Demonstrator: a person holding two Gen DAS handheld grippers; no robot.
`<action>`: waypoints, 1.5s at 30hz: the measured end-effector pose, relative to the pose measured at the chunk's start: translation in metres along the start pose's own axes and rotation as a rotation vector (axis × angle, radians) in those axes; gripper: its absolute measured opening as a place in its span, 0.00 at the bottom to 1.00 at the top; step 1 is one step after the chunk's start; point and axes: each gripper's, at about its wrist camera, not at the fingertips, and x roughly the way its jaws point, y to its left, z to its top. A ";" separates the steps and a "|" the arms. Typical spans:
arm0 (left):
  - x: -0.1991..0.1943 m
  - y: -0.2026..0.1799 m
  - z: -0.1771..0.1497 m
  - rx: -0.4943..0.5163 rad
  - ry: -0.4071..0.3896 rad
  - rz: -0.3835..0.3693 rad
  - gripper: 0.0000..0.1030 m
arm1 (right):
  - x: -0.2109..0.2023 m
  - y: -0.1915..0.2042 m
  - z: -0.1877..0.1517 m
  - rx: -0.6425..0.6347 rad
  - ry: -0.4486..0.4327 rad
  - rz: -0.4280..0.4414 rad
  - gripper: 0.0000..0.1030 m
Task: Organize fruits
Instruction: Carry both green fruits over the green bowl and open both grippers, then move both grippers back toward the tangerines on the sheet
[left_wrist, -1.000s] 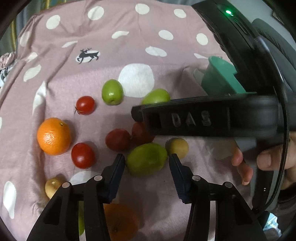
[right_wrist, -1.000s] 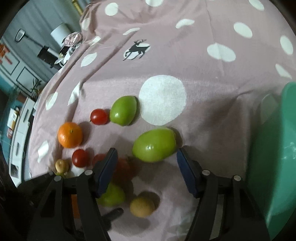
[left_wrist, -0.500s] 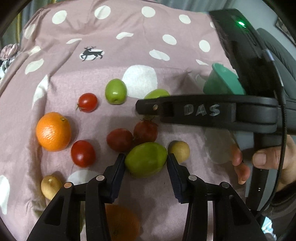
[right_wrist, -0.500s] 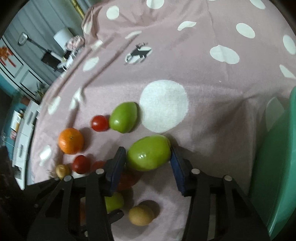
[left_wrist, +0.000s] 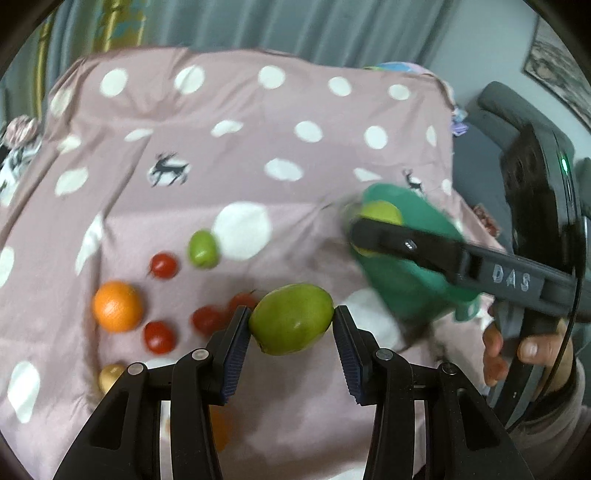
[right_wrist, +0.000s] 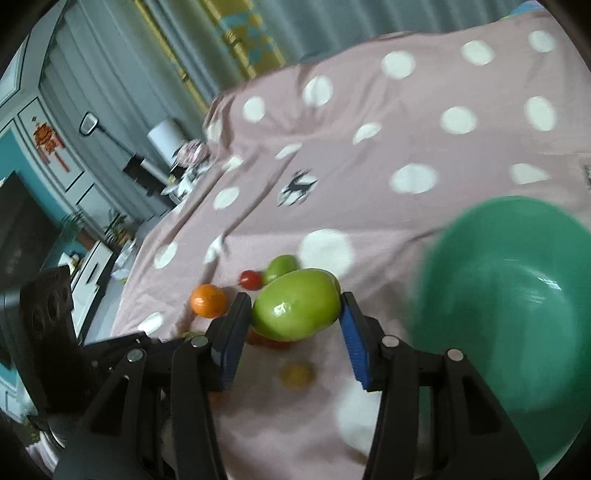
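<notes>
Presently, in the left wrist view, the left claw (left_wrist: 291, 328) grips a green fruit (left_wrist: 291, 319) across its width, lifted clear of the pink dotted cloth (left_wrist: 229, 155) so that it can, in my judgement, be carried to the green bowl (left_wrist: 410, 273) lying to the right. The right claw (left_wrist: 360, 236) reaches over that bowl with a second green fruit (left_wrist: 380, 214) pinched at its tip, held by the person's right hand (left_wrist: 524, 350). An orange (left_wrist: 117, 311), several red tomatoes (left_wrist: 159, 336) and a smaller green fruit (left_wrist: 202, 248) lie loose on the cloth. A second ago this claw stood open around its fruit on the cloth; half a second ago the pads had closed in on it; now it is raised. In the right wrist view, the right claw (right_wrist: 295, 314) clamps its large green fruit (right_wrist: 295, 309) between blue pads (right_wrist: 354, 343), with the bowl (right_wrist: 517, 295) just to the right, blurred. Against the earlier frames, the fruit has left the cloth and the bowl has come from the frame edge well into view, so a drop into it appears imminent. The orange (right_wrist: 208, 301) lies below on the cloth.
</notes>
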 end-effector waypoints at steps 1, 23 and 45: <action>0.003 -0.010 0.005 0.016 -0.002 -0.014 0.44 | -0.010 -0.009 -0.003 0.010 -0.014 -0.026 0.48; 0.088 -0.127 0.048 0.262 0.043 -0.011 0.52 | -0.068 -0.099 -0.042 0.077 -0.051 -0.327 0.50; -0.062 0.041 -0.009 -0.028 -0.124 0.283 0.89 | -0.102 -0.068 -0.044 0.099 -0.141 -0.238 0.67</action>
